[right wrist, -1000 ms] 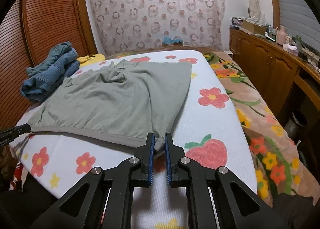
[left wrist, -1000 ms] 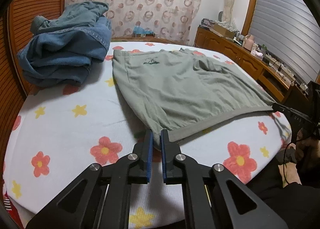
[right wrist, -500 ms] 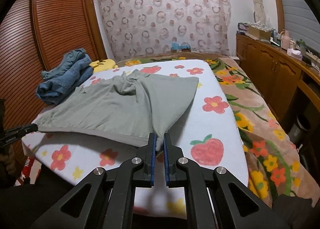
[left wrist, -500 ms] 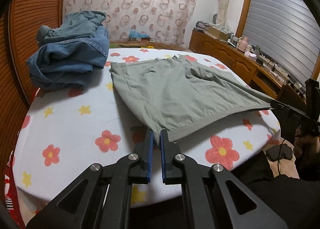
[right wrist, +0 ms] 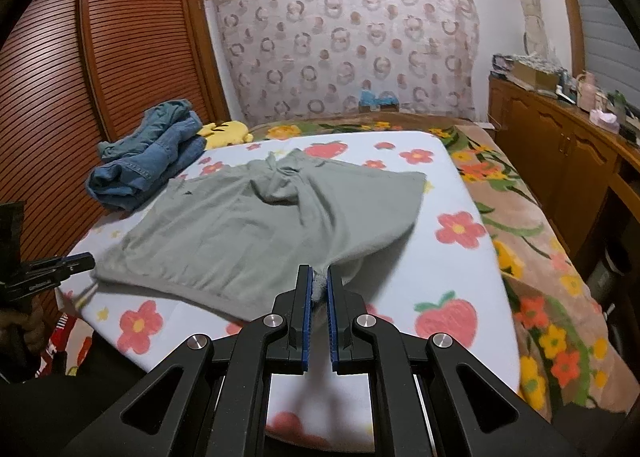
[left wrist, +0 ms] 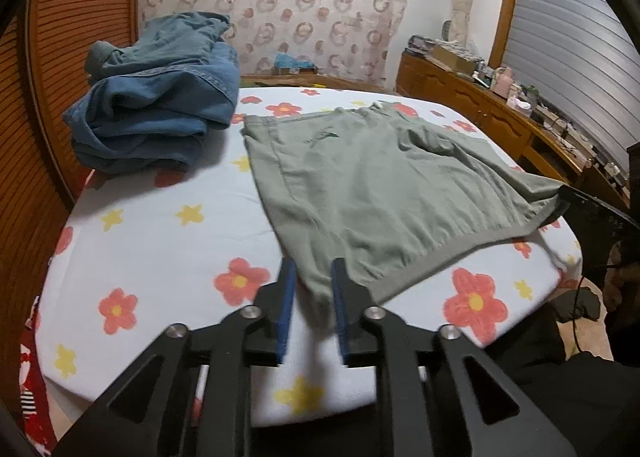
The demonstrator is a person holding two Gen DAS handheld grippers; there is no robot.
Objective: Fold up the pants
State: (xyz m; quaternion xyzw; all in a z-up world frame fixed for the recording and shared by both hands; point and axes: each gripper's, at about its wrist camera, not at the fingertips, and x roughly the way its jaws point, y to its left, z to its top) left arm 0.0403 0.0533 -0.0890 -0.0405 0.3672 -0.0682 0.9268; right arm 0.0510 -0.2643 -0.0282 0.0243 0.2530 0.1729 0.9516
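Left wrist view: the left gripper [left wrist: 314, 289] has its jaws opening, a corner of the green pants [left wrist: 384, 193] loose between the blue pads. The pants lie spread on the flowered bed [left wrist: 168, 233], beside a pile of jeans [left wrist: 160, 109].

Right wrist view: the right gripper [right wrist: 319, 293] is clamped narrow on the pants' [right wrist: 256, 225] waistband corner.

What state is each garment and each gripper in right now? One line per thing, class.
Grey-green pants: spread flat on the bed, one corner between each gripper's fingers.
Denim clothes: crumpled in a heap beside the pants.
Left gripper: opening, pants corner loose between its fingers.
Right gripper: shut on the pants corner.
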